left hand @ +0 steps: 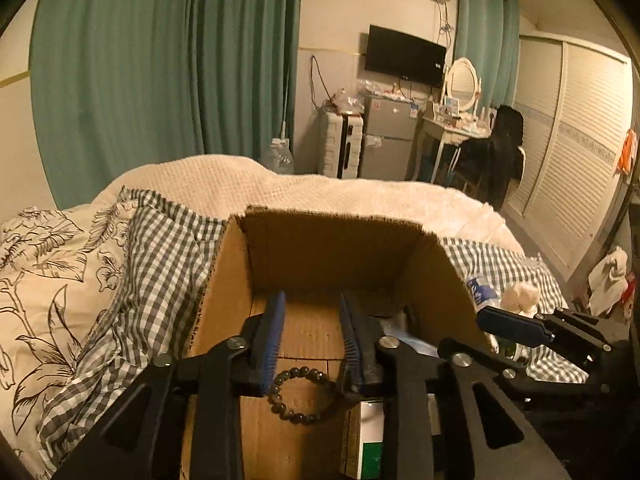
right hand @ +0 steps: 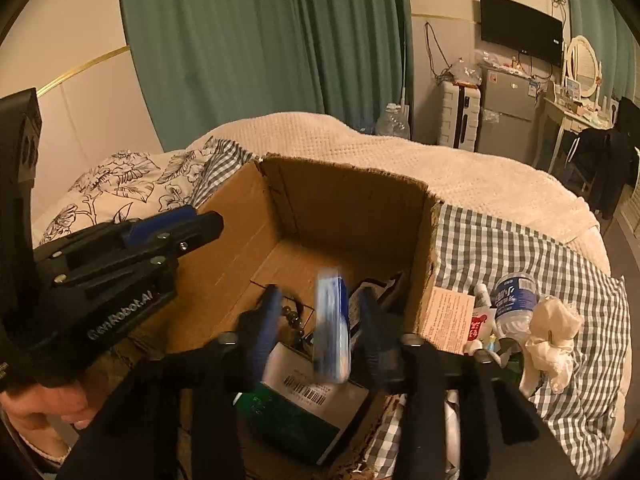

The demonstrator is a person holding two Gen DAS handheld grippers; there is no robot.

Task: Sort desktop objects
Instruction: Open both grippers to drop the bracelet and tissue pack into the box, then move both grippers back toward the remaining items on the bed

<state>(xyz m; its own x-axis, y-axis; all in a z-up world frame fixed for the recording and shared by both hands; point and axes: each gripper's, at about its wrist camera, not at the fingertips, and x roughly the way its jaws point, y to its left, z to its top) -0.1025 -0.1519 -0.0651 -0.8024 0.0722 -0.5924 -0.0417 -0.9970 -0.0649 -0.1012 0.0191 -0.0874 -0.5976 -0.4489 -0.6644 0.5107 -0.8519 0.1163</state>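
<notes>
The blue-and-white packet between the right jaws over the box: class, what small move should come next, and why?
Probably lift the right gripper clear of the cardboard box. Its jaws stand apart from the blue-and-white packet, which looks blurred, likely dropping. The bead bracelet already lies inside; the water bottle remains outside.

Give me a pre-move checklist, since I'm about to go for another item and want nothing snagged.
1. Left gripper free of the bead bracelet: ok, open, bracelet lies on the box floor.
2. Right gripper free of the blue-and-white packet: cannot tell, packet blurred between the fingers.
3. Cardboard box upright: ok.
4. Items left outside, water bottle and crumpled tissue: not ok, on the checked blanket.
</notes>
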